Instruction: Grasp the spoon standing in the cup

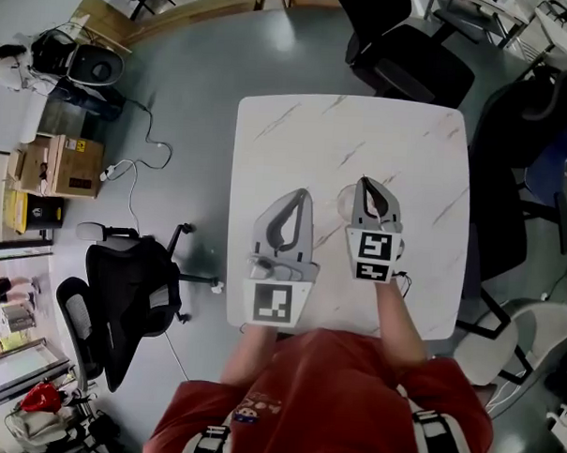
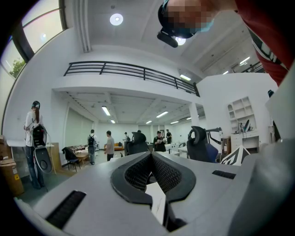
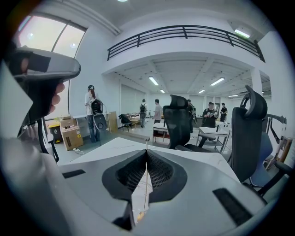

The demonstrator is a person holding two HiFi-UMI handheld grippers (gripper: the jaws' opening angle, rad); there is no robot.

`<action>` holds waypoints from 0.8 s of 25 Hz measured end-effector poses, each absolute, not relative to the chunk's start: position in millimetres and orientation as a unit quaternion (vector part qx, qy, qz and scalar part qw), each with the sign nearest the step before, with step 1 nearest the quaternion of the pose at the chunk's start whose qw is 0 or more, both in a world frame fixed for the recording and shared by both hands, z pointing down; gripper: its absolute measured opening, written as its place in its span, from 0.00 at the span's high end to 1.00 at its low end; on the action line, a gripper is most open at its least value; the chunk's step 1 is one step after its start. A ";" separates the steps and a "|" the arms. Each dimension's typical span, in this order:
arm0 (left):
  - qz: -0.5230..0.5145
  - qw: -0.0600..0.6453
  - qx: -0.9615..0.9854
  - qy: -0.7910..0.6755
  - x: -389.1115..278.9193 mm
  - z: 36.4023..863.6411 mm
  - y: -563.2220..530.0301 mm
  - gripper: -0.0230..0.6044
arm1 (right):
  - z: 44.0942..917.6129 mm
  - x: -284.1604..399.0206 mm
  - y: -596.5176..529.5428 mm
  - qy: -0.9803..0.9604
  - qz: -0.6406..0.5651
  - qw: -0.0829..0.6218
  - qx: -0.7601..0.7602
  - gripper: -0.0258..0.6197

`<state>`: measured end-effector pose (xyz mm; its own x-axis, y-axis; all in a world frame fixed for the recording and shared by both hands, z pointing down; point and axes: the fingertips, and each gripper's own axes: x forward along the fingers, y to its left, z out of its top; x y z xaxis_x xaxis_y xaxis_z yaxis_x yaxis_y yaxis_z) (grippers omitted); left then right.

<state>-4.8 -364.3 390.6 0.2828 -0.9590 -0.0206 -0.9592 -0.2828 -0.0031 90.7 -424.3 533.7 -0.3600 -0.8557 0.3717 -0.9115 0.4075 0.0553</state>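
Two grippers were in your hands, low over the white table (image 1: 297, 128). Your left gripper (image 2: 150, 155) sat at 9 o'clock from the right one. Its jaws were shut tip to tip with nothing in them. Your right gripper (image 3: 146, 152) had its jaws pressed together too, and a thin stick ran between them. That stick looked like the spoon (image 3: 144, 184), with its top just poking above the jaw tips. The cup (image 1: 344, 205) was hard to see. It showed only as a pale round shape just at 8 o'clock from the right jaws, and I could not be sure of it.

What could have gone wrong? The spoon was so thin that it could have slipped or spun if you had eased your squeeze. A pull to the side, not straight up, could have tipped the cup over. The left gripper was near, so a bump from it could have knocked the cup as well. Far off at 12 o'clock stood a black chair (image 3: 179, 120), no trouble at all.
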 end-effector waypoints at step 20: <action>0.034 0.037 -0.802 0.596 -11.1 355.0 -326.3 0.95 | 471.3 98.4 -402.6 -0.815 0.024 0.135 0.562 0.93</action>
<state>-11.1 -326.3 355.0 0.2877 -0.9526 -0.0987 -0.9577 -0.2872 -0.0187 98.4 -402.6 471.3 -0.3310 -0.9106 0.2475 -0.9235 0.3665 0.1131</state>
